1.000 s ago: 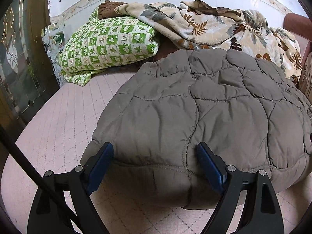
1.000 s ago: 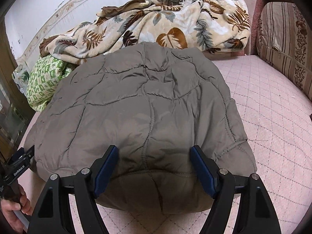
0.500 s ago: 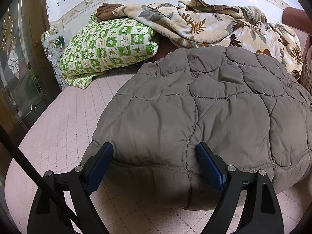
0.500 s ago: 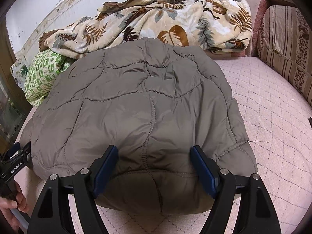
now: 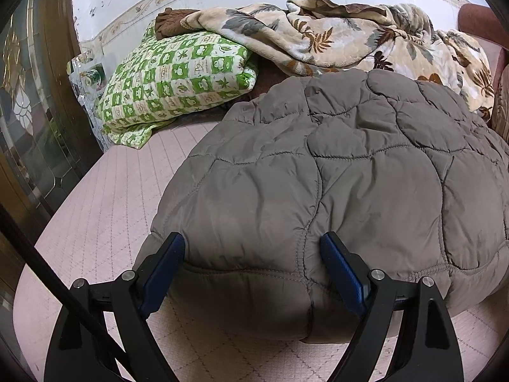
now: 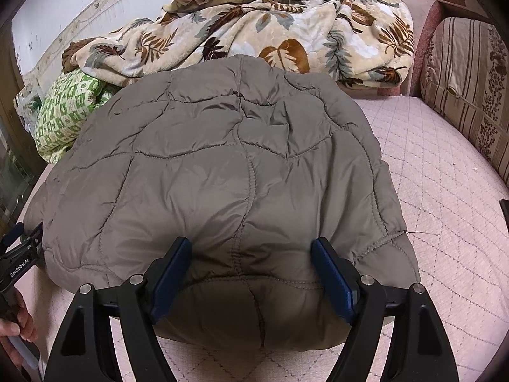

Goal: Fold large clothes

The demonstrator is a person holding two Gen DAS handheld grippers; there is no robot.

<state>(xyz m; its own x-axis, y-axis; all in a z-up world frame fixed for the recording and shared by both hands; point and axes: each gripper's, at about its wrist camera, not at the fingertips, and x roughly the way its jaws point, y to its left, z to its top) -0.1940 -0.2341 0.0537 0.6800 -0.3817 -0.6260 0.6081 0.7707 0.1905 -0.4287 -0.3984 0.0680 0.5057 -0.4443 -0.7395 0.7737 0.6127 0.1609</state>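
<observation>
Stillness marks this moment: compared with a second ago neither gripper has shifted and the jacket lies as it did, a grey quilted bundle already doubled over on the pink bed.

Left of the jacket and behind it lies a green checked pillow. At the jacket's near left edge sits the left gripper, released, its jaws spread wide with the puffy hem bulging between the blue pads and no pinch visible. Directly behind the jacket is a heaped leaf-print blanket. At the jacket's near right edge the right gripper is likewise released, jaws wide apart astride the hem. Right of the jacket stands a striped cushion.

With nothing moving and both grippers let go, I judge that one fold is set down. The next step is probably a fresh grasp for another fold, or pressing the padding flat, since the filling looks springy enough to open again.
</observation>
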